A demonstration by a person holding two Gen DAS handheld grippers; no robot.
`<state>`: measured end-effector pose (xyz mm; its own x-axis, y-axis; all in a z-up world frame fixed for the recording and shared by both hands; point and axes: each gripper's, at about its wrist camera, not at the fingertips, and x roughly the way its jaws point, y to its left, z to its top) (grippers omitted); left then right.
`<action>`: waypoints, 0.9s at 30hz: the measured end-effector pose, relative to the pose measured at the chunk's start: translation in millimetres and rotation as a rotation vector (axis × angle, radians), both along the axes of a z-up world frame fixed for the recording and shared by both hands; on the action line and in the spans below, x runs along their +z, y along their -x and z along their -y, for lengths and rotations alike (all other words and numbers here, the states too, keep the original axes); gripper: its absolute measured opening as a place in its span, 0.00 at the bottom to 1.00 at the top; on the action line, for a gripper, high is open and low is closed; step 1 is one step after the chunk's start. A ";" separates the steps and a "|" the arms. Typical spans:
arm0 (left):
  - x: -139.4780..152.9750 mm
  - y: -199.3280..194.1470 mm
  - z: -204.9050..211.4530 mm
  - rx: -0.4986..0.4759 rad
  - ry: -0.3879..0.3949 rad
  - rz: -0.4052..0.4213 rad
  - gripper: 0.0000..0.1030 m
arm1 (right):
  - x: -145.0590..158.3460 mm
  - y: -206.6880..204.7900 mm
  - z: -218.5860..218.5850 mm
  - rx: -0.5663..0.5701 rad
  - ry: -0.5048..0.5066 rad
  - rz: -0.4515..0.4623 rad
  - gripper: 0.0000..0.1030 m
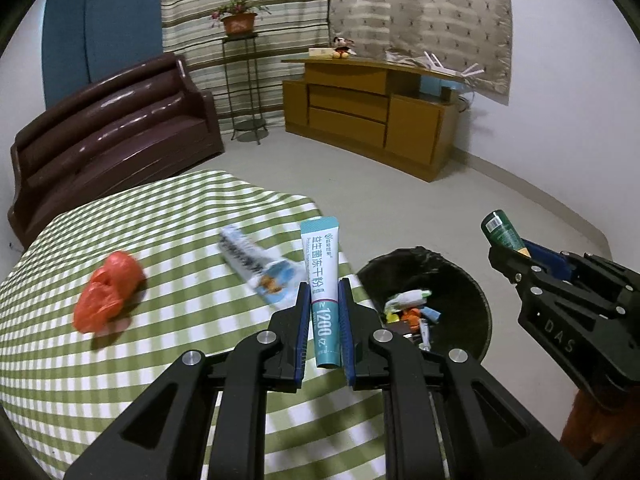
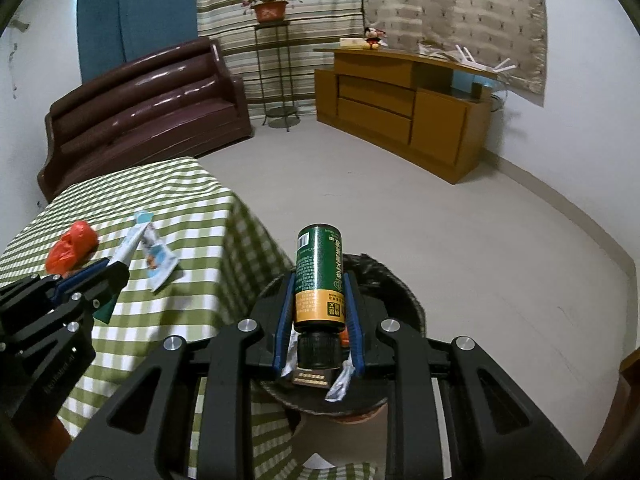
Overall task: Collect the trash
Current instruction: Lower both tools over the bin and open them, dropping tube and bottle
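- The left gripper point(image 1: 324, 292) is clamped on a teal toothpaste tube point(image 1: 323, 276); the tube stands upright between the blue pads, in the lower centre of the left wrist view, its crimped end above the fingertips and its lower end down between the fingers.
- In that view the tube is held over the right edge of the green-checked table point(image 1: 168, 344), just left of the black trash bin point(image 1: 464, 280).
- The right gripper point(image 2: 319, 280) is closed around a green bottle point(image 2: 319, 268) with an orange band, held bottom-up in the centre of the right wrist view: its black cap sits low between the fingers and its base juts past the tips.
- The bottle hangs directly over the bin point(image 2: 400, 292), whose rim shows behind and below the fingers.
- Wrappers and small scraps point(image 1: 412, 312) lie inside the bin, at the lower right of the left wrist view.
- On the table lie a crumpled red plastic bag point(image 1: 108, 292), at mid-left, and a flattened blue-and-white wrapper point(image 1: 256, 264), just left of the tube; the bag and the wrapper lie apart.
- From the right wrist view the left gripper point(image 2: 116, 270) shows at the left edge, near the wrapper point(image 2: 154, 256).
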<state>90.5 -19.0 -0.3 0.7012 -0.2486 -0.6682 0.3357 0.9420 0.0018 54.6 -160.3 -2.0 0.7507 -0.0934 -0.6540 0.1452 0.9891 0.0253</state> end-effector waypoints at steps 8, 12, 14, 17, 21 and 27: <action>-9.1 -9.1 21.8 -0.028 -0.018 -0.014 0.15 | -5.8 -2.8 14.7 -0.034 -0.006 -0.002 0.23; -11.8 -14.0 31.8 -0.038 -0.025 -0.017 0.14 | -7.8 -4.4 17.3 -0.044 -0.004 -0.003 0.23; -12.4 -15.5 37.0 -0.043 -0.029 -0.015 0.15 | -9.7 -8.0 16.5 -0.049 -0.004 -0.004 0.23; -14.7 -18.6 46.2 -0.048 -0.036 -0.016 0.14 | -11.1 -8.5 19.2 -0.056 -0.006 -0.004 0.23; -19.4 -23.5 52.9 -0.049 -0.045 -0.023 0.14 | -13.0 -10.2 24.3 -0.063 -0.009 -0.007 0.23; -25.3 -30.4 59.4 -0.045 -0.056 -0.037 0.15 | -20.5 -15.4 28.2 -0.072 -0.013 -0.021 0.23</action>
